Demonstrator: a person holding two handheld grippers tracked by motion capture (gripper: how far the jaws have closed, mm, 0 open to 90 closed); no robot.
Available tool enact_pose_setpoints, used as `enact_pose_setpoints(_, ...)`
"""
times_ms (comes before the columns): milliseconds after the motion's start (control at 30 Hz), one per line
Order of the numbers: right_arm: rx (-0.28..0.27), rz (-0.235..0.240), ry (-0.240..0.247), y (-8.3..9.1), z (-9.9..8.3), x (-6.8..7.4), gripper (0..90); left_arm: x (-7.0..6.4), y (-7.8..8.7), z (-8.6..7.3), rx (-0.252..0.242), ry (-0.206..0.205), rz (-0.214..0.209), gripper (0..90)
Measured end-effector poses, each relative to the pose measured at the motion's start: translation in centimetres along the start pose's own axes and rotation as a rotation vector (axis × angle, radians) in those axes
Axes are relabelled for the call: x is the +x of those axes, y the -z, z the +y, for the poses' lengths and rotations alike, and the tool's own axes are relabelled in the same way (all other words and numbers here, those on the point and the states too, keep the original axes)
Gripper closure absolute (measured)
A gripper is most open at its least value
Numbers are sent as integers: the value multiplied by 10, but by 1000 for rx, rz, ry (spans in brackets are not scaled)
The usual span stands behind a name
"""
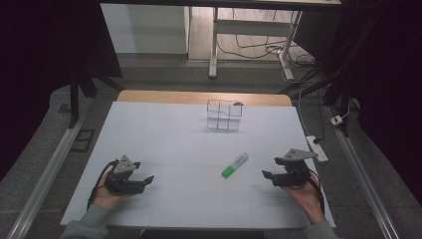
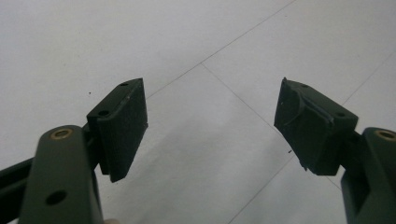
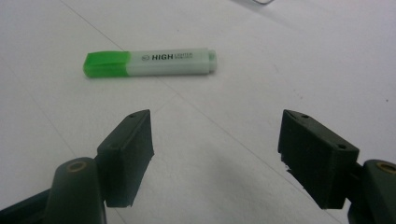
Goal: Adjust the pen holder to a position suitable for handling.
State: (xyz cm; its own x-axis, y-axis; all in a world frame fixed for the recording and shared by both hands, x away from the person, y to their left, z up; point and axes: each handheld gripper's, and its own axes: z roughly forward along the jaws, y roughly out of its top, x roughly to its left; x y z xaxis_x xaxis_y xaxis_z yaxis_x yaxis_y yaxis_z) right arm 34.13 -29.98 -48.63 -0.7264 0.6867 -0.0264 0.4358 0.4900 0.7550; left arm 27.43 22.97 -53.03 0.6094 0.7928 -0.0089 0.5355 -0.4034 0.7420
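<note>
White sheeting covers the desk, whose bare wood shows as a strip along the far edge; beyond it, a grey floor with cables and another desk's white legs.

High view: left gripper and right gripper each held in 1 hand at the near corners, jaws pointing inward toward each other, well apart. Both sets of jaws stand open with nothing between them. A green-capped highlighter lies flat between the 2 grippers, nearer the right jaws, ahead of them and slightly to the far side. A small wire-frame rack stands near the far edge, well beyond both sets of jaws.

Right gripper view: right gripper jaws wide apart, empty; the highlighter lies crosswise beyond the jaw tips, offset toward the left jaw, not touching either. Printed "HIGH" readable on its pale barrel, a detail the high view is too small to give. Green cap points away to the left.

Left gripper view: left gripper jaws open, empty, over white sheet with thin seam lines crossing between them.
</note>
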Motion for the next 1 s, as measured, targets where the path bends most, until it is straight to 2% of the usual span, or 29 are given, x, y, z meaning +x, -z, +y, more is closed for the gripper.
enact_pose_setpoints(233,0,31,18,-5,12,2,263,-1,0,0,0,-2,1,254)
enact_pose_setpoints(533,-2,43,31,-17,29,4,266,-2,1,0,2,-7,3,252)
enact_pose_setpoints(1000,-23,34,5,-42,57,-5,293,-1,2,-1,2,-7,6,253)
